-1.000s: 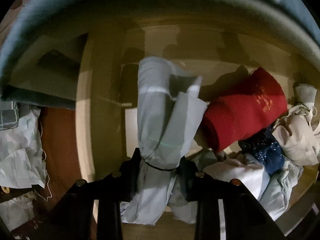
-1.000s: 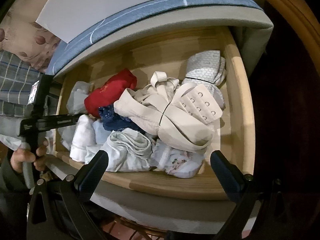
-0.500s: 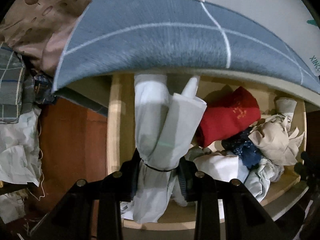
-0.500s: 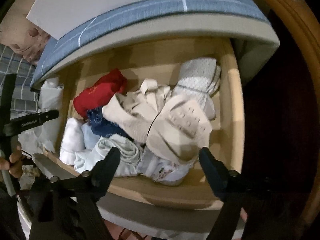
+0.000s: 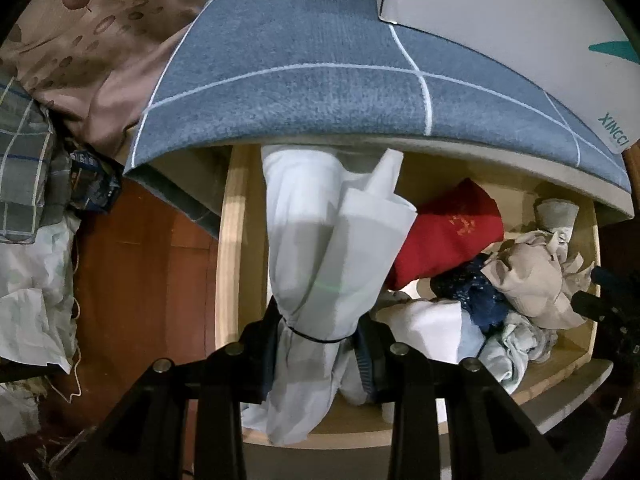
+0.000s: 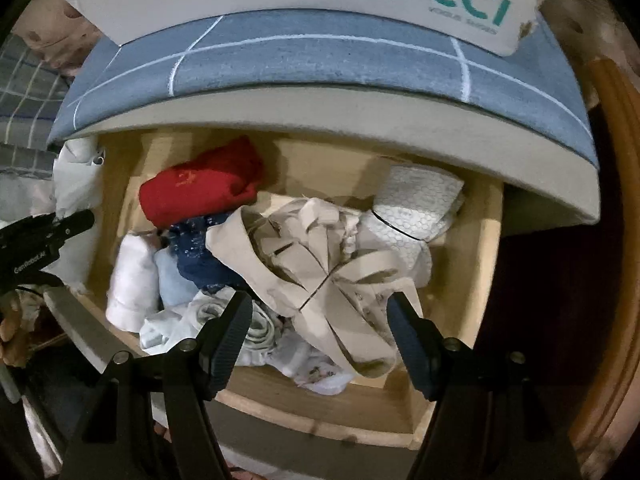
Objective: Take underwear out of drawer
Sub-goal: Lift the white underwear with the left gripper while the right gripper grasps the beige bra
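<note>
Leftmost in the left wrist view, crumpled pale cloth (image 5: 32, 304) lies on the reddish wooden floor (image 5: 144, 272), with a plaid fabric (image 5: 24, 184) and a brown patterned cloth (image 5: 88, 40) above it. Next comes the left gripper (image 5: 320, 336), its jaws clamped on a rolled bundle of pale white underwear (image 5: 320, 248) that is bound by a thin black band; the roll stands up out of the jaws, held above the left end of the open wooden drawer (image 5: 228, 264), its lower tail hanging past the front edge. Over the drawer spreads a blue mat with white lines (image 5: 320, 80), and a white XINCCI box (image 5: 520, 32) rests on it. Further right inside the drawer lie a red folded garment (image 5: 448, 240), a dark blue lace piece (image 5: 476, 296) just below it, a white folded piece (image 5: 432, 328) at the front, and a beige bra (image 5: 532, 280) touching the blue lace. From the right wrist view, the same beige bra (image 6: 320, 264) sprawls across the middle of the drawer, with a white honeycomb-patterned roll (image 6: 416, 208) behind it to the right. Lastly, the right gripper (image 6: 320, 332) hovers over the drawer's front, its jaws spread apart on either side of the bra's strap end, gripping nothing.
</note>
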`<state>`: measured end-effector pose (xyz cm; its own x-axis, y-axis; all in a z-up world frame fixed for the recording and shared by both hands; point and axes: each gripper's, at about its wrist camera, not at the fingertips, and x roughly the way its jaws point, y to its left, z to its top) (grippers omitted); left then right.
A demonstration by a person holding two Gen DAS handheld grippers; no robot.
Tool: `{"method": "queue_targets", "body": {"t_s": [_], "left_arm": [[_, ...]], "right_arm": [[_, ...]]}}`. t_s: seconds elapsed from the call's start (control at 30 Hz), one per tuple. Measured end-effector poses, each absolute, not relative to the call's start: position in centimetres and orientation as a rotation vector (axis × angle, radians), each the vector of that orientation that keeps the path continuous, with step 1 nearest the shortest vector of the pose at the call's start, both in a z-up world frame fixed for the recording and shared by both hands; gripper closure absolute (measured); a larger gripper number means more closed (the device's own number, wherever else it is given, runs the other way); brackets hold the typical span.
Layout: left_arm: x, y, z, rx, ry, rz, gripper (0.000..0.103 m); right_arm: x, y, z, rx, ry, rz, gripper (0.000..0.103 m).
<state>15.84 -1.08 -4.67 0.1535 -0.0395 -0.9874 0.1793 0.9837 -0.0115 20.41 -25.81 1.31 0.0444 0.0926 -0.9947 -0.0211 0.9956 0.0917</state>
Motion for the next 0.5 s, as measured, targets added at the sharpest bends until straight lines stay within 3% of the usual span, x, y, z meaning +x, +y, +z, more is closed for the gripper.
{"method": "queue_targets", "body": {"t_s": [0.1,0.4,0.5], "left_arm": [[15.8,-0.9,-4.7,0.104,1.409,-0.161,0.070],[15.6,-1.0,-4.9,0.113,1.407,-0.162,0.070],[15.7,-1.0,-5.1,0.109,1.412,-0.162,0.070]], "right_arm": [[21.0,-25.1,1.2,-0.070,1.548,0.110,0.013],[21.6,-23.0,-1.6,-0.203,1.628,0.210,0.013],[21.6,-22.6,-3.1,-0.223,1.661,0.217,0.022]]}}
